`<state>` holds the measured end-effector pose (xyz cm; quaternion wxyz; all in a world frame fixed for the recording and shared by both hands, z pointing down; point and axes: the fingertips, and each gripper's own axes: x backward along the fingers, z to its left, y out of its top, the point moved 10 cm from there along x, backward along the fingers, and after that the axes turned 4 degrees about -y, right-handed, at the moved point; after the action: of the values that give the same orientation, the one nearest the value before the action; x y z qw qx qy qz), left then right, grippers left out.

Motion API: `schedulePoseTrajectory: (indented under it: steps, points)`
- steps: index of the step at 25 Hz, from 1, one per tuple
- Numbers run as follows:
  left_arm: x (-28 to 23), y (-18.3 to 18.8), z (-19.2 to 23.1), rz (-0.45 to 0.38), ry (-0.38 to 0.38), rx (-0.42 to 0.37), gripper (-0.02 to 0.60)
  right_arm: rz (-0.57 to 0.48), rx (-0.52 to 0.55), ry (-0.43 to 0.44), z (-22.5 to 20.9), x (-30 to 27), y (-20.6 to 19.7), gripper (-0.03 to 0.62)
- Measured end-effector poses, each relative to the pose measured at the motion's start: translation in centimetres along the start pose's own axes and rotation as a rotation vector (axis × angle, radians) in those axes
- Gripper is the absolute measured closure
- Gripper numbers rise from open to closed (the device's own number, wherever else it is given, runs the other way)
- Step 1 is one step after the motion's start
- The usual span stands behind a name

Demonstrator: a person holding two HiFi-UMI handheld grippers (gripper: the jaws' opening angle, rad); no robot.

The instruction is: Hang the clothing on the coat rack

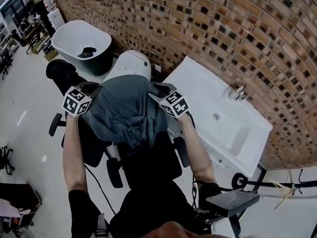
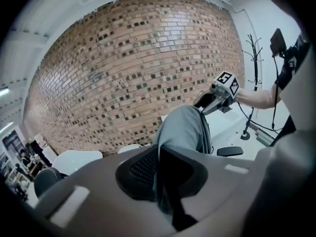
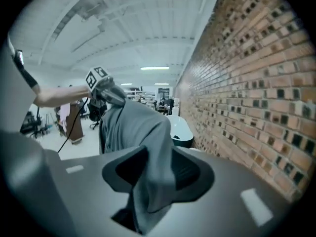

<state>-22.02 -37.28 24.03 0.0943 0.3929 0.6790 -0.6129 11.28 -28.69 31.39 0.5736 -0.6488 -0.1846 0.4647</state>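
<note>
A grey garment [image 1: 126,110] hangs stretched between my two grippers, above a black office chair [image 1: 148,165]. My left gripper [image 1: 91,97] holds its left end; in the left gripper view the jaws are shut on a thin fold of the grey garment [image 2: 180,132]. My right gripper [image 1: 159,94] is at the other end. In the right gripper view the grey garment [image 3: 143,137] drapes loosely between the jaws, which stand apart with a ribbed pad [image 3: 185,174] bare beside it. A black coat rack [image 2: 254,58] stands by the white wall, beyond the right gripper [image 2: 217,97].
A brick wall [image 1: 223,29] runs along the far side. Against it stand a white sink cabinet [image 1: 218,130], a white rounded unit [image 1: 131,66] and a white tub [image 1: 74,38]. A black stand base [image 1: 270,183] lies at the lower right.
</note>
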Motion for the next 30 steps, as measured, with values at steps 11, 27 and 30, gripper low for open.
schedulePoseTrajectory:
  steps: [11,27,30]
  points:
    - [9.0,0.9,-14.2,-0.477,-0.157,-0.004,0.568,-0.198,0.123,0.018,8.2,12.1,1.8,0.591]
    - [-17.6,-45.8,-54.2,0.482,-0.542,0.996,0.566,0.946,-0.155,0.393,30.1,6.9,-52.1,0.584]
    - [-17.3,-46.7,-55.9,0.442,-0.541,1.176,0.400,1.021,-0.246,0.358,29.7,8.2,-54.6,0.328]
